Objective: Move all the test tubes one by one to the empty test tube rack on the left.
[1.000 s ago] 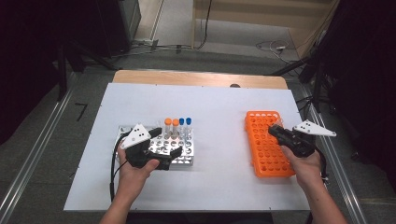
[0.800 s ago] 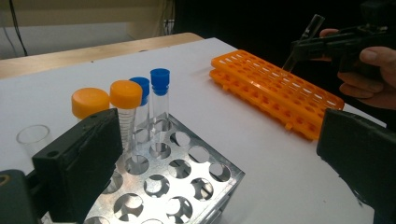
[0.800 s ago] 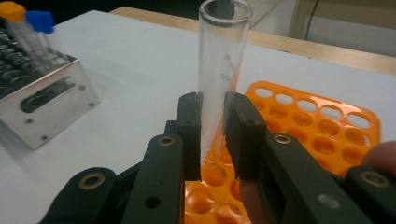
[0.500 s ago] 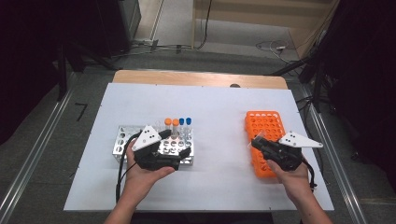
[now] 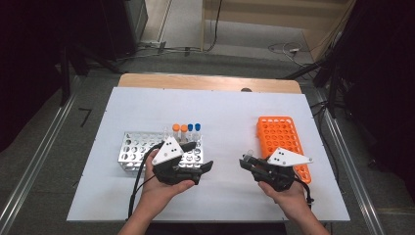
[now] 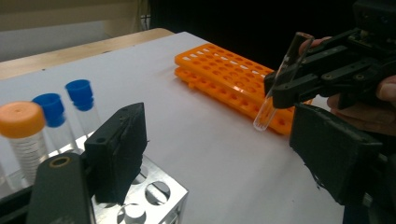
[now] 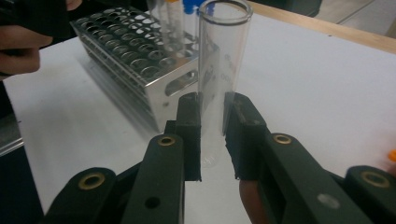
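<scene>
Now the right gripper [image 5: 247, 162] clamps a glass tube [image 6: 280, 79] upright, pointing toward the left gripper [image 5: 205, 166], whose jaws gape wide.

The worktop [image 5: 220, 112] was matt white, with a bare wood strip [image 5: 205, 81] along the upper edge. The rack [image 5: 134, 152] at centre left was shiny metal, the orange rack [image 5: 279, 132] smooth plastic, the test tube [image 7: 217, 60] clear and glossy, and the jaws' pads rough matt black.

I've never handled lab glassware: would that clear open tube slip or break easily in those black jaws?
Probably slippery: the clear tube looks smooth, held only by the right gripper low on its wall. Thin and transparent, so likely light and fragile. Being round, it would probably roll if laid down.
</scene>
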A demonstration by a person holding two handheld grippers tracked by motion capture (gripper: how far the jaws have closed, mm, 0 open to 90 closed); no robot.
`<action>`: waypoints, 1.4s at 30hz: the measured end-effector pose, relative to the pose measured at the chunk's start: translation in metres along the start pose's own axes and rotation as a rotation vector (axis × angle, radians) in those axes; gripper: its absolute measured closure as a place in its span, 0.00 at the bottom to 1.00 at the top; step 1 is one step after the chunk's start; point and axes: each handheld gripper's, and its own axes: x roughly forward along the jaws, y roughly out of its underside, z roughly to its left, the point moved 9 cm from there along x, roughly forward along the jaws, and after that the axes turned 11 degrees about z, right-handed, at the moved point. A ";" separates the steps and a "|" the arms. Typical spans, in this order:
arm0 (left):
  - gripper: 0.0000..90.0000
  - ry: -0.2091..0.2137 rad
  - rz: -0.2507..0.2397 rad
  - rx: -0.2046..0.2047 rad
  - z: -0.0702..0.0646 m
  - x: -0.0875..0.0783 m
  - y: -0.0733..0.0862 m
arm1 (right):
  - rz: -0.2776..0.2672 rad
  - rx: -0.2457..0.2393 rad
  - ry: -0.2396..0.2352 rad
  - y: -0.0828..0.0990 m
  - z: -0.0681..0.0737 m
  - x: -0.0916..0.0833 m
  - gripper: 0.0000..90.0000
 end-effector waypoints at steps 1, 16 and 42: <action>0.25 0.005 -0.001 0.001 -0.003 0.001 0.000 | 0.002 -0.001 -0.006 0.000 0.003 0.001 0.82; 0.50 0.096 -0.018 0.076 -0.035 0.013 -0.005 | 0.020 -0.053 -0.073 -0.005 0.037 0.013 0.82; 0.85 0.114 0.025 0.120 -0.050 0.027 0.000 | 0.049 -0.092 -0.138 -0.003 0.059 0.021 0.81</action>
